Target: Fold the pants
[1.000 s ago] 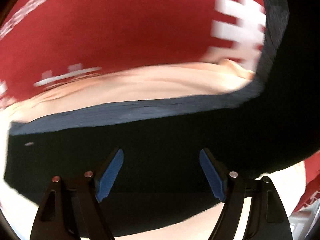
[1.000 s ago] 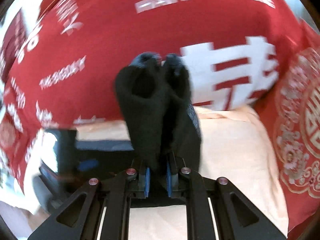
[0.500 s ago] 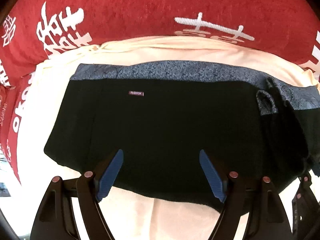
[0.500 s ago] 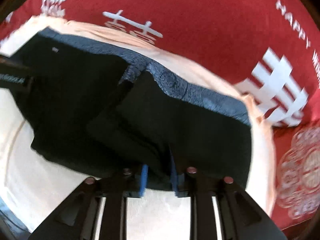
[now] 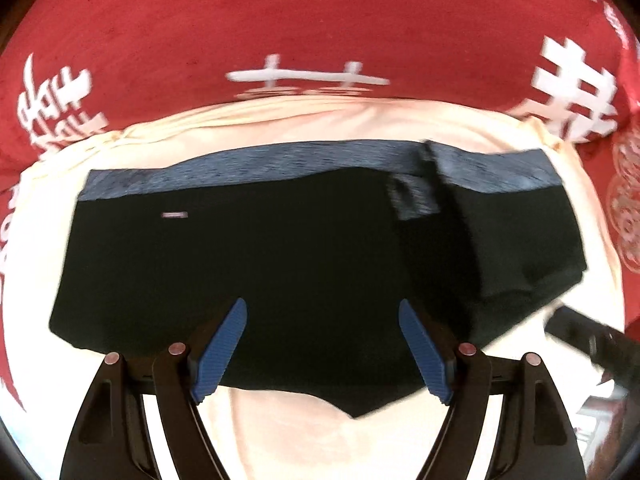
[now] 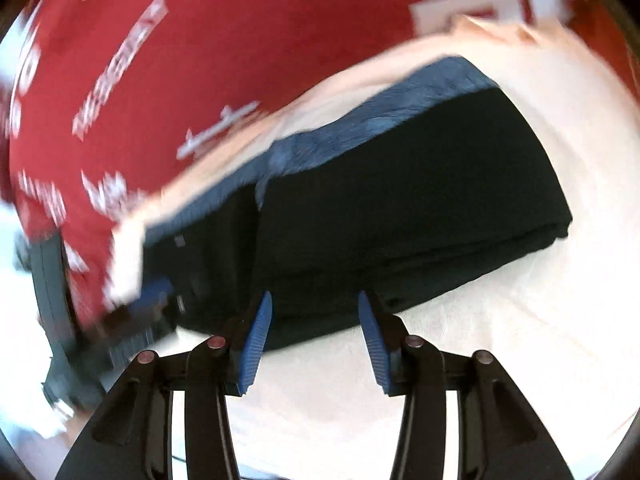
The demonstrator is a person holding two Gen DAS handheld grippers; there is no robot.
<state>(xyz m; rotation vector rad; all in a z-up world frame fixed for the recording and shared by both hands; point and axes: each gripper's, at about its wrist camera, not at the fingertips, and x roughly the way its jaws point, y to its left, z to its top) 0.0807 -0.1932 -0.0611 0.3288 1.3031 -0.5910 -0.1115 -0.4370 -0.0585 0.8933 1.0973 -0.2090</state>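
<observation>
one pants, two tongs, one towel

Your pants lie flat on the sheet, waistband on the far side, with the printed blanket behind it. The right part is folded over on top. Your left hand-held gripper sits over the near edge; your right hand-held gripper sits at the near edge too, right of the left one.
</observation>
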